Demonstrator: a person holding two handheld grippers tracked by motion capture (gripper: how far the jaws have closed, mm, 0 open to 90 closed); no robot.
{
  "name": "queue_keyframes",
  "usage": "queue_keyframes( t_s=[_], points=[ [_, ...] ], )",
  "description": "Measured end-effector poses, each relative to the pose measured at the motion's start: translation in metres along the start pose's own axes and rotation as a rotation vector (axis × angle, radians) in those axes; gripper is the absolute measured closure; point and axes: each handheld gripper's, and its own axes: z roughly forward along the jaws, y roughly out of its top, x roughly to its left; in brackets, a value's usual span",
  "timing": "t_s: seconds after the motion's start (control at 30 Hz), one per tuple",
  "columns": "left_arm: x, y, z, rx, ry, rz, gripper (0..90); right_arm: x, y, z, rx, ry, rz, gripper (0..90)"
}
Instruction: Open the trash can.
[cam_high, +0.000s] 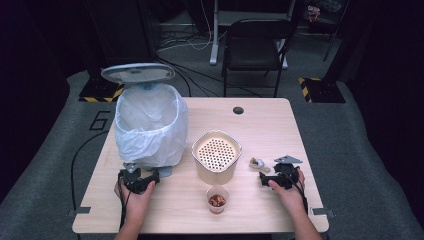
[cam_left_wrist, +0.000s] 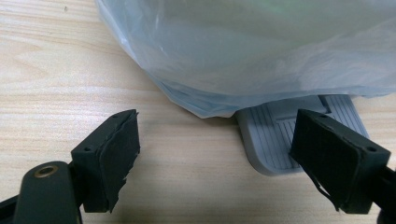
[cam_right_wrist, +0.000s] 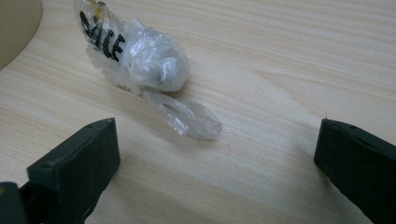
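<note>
High view: left gripper (cam_high: 150, 178) rests with jaws apart, empty, at the bin's pedal (cam_left_wrist: 280, 140), six o'clock of the lined bin (cam_high: 150, 125); right gripper (cam_high: 264, 177) released, crumpled wrapper (cam_right_wrist: 140, 60) lying at its eleven o'clock.

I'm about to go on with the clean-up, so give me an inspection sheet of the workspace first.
Surface: light wooden table, bare in its far right part.
Job's things: crumpled plastic wrapper with black lettering lies on the table ahead of the right gripper; pedal bin with a white liner, lid up, stands at the left; its grey pedal lies ahead of the left gripper.
Clutter: cream container with a perforated top at centre; small clear cup with brownish scraps near the front edge.
Grippers: both open, nothing between the fingers.
Cables: black cable on the floor at the left; more behind the table.
Surroundings: grey carpet, black chair behind the table.
</note>
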Motion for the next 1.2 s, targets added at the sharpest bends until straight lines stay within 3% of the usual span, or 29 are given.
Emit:
queue_keyframes(
  t_s=[0.63, 0.7, 0.73, 0.9, 1.0, 1.2],
  points=[
    [0.001, 0.000, 0.001, -0.002, -0.004, -0.010, 15.2, 0.000, 0.002, 0.000, 0.004, 0.008, 0.006, 1.5],
    [0.001, 0.000, 0.001, 0.001, -0.009, -0.014, 15.3, -0.001, 0.002, -0.002, 0.009, 0.005, 0.013, 6.3],
    [0.001, 0.000, 0.001, 0.002, -0.009, -0.012, 15.3, -0.003, 0.003, -0.005, 0.013, 0.000, 0.020, 14.2],
    [0.001, 0.000, 0.001, -0.003, -0.005, -0.011, 15.3, -0.006, 0.002, -0.009, 0.018, 0.012, 0.032, 17.6],
    [0.001, 0.000, 0.001, 0.001, -0.009, -0.015, 15.3, -0.008, 0.005, -0.016, 0.012, 0.014, 0.060, 24.2],
    [0.002, 0.000, 0.000, 0.008, -0.008, -0.009, 15.2, -0.005, 0.016, -0.028, -0.022, 0.018, 0.029, 31.5]
  ],
)
